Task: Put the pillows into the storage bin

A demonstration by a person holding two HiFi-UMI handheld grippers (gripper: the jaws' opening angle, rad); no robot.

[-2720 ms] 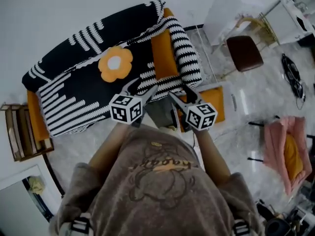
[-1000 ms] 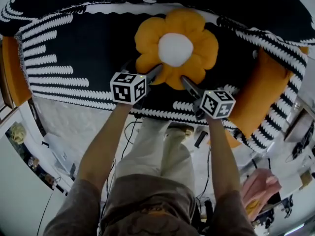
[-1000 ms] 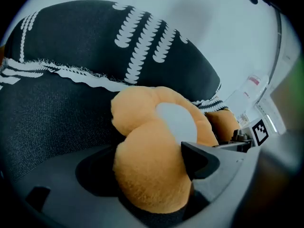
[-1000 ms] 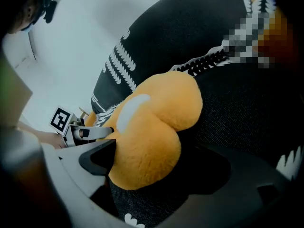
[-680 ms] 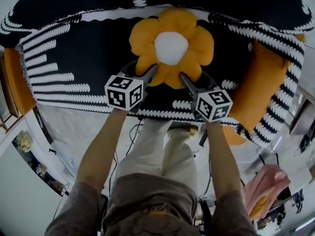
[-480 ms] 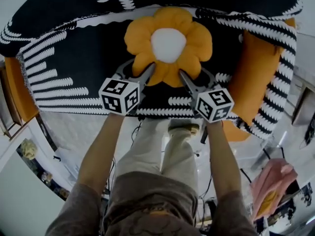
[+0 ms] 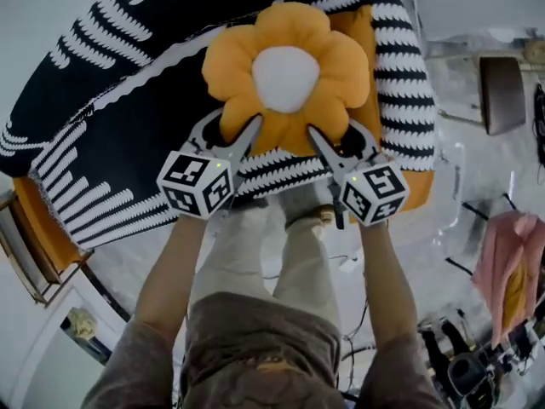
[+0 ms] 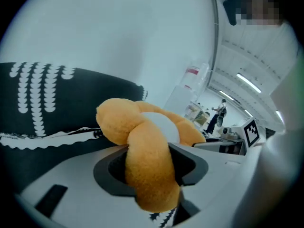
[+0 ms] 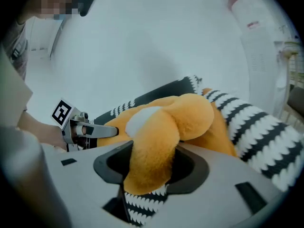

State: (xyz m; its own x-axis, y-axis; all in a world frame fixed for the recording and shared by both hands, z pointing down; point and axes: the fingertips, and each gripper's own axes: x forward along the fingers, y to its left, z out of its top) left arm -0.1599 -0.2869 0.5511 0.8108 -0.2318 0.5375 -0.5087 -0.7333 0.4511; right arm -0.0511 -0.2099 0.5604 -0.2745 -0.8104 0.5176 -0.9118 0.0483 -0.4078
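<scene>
Pinching flower pillow [image 7: 286,75], left gripper [image 7: 232,128], right gripper [image 7: 336,136]

The flower pillow [image 7: 285,71] is made of fuzzy, matt plush cloth. The blanket [image 7: 111,152] is of rough knitted cloth. Smooth matt plastic is seen on the left tool [image 7: 232,133] and the right tool [image 7: 337,136]. The floor [image 7: 140,258] is glossy.

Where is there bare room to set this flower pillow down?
Free: the black stretch of the striped blanket, left of the left gripper and the flower pillow it holds. Crowded: the floor at right, with a brown chair, a pink bundle and dark gear.
</scene>
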